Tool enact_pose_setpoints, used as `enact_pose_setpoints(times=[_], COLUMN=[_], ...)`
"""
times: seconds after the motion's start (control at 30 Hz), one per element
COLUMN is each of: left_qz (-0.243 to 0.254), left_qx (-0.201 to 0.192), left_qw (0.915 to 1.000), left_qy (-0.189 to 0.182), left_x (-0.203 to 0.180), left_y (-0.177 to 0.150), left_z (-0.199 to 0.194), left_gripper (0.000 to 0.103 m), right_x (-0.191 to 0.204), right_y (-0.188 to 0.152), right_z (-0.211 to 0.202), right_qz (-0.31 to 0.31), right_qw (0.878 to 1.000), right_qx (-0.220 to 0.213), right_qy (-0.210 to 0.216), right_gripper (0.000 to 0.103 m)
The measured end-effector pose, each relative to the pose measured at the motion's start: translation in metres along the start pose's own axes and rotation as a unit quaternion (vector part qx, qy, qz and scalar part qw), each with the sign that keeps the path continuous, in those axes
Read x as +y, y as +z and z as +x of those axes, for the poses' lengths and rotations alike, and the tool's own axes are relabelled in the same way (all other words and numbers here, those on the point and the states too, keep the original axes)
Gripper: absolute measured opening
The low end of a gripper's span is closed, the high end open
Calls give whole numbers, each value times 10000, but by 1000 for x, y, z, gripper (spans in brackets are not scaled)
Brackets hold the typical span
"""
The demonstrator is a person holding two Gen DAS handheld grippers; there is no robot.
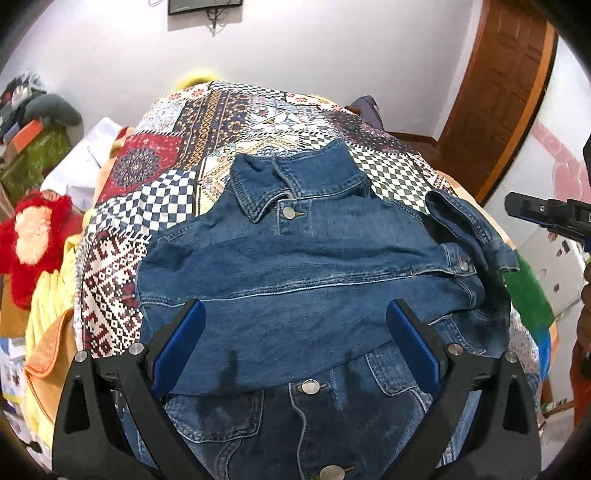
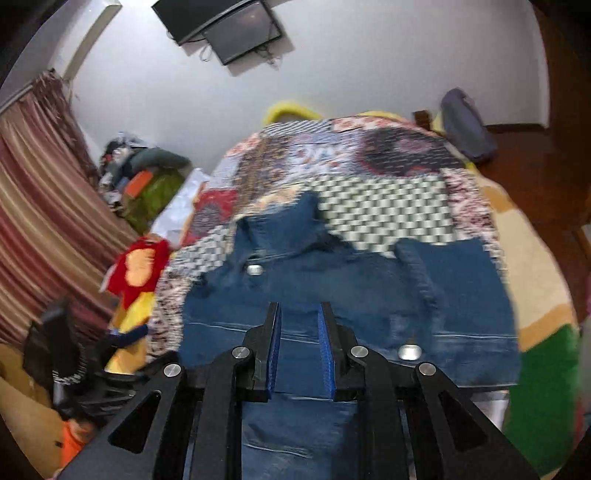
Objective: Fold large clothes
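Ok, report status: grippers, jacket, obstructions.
Left hand-held gripper open above denim jacket. Right hand-held gripper shut, empty. Jacket on patchwork bedspread, sleeve folded across front. Nothing blocking.

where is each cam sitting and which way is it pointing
Left wrist: on the left tool, aimed forward and down at the denim jacket on the patterned bedspread; its open fingers show, and the right tool at the right edge.
Right wrist: on the right tool, aimed down at the jacket; its nearly shut fingers show.
Shared: jacket, bedspread, wall screen.
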State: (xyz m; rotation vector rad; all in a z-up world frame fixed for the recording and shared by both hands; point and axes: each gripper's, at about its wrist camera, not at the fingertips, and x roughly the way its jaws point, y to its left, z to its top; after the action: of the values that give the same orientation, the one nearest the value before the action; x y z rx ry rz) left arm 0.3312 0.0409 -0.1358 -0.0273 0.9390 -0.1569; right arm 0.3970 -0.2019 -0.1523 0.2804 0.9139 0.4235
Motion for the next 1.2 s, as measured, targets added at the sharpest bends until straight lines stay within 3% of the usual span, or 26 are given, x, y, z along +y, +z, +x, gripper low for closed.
enact_pose_setpoints(times=[0.23, 0.4, 0.53, 0.73, 0.93, 1.03, 1.2], left_qz=[466, 770, 1195, 2222, 3006, 3350, 3846], left_qx=[38, 211, 368, 640, 729, 952, 968], left_qw=[9987, 9944, 9872, 9666, 9422, 9310, 9174], left_qy=[-185, -689, -991, -1108, -1284, -1093, -335], left_x=[-50, -108, -164, -254, -307, -323, -323], left_y=[28, 51, 59, 48, 28, 19, 7], left_z=[12, 28, 41, 64, 86, 110, 146], left_gripper=[99, 99, 99, 99, 99, 99, 99], right_x=[-70, -125, -154, -182, -197, -206, -211], right_y=[-4, -27, -49, -81, -106, -117, -126], right_z=[-52, -73, -76, -72, -69, -69, -73], right_qz=[307, 636, 867, 1170, 1523, 1798, 1931], right_qw=[9968, 9896, 9857, 9810, 9774, 9740, 9717], right_qx=[-203, -138, 56, 274, 425, 449, 462], right_qy=[-715, -1282, -1442, -1523, -1400, -1303, -1284], right_gripper=[17, 17, 17, 17, 17, 17, 17])
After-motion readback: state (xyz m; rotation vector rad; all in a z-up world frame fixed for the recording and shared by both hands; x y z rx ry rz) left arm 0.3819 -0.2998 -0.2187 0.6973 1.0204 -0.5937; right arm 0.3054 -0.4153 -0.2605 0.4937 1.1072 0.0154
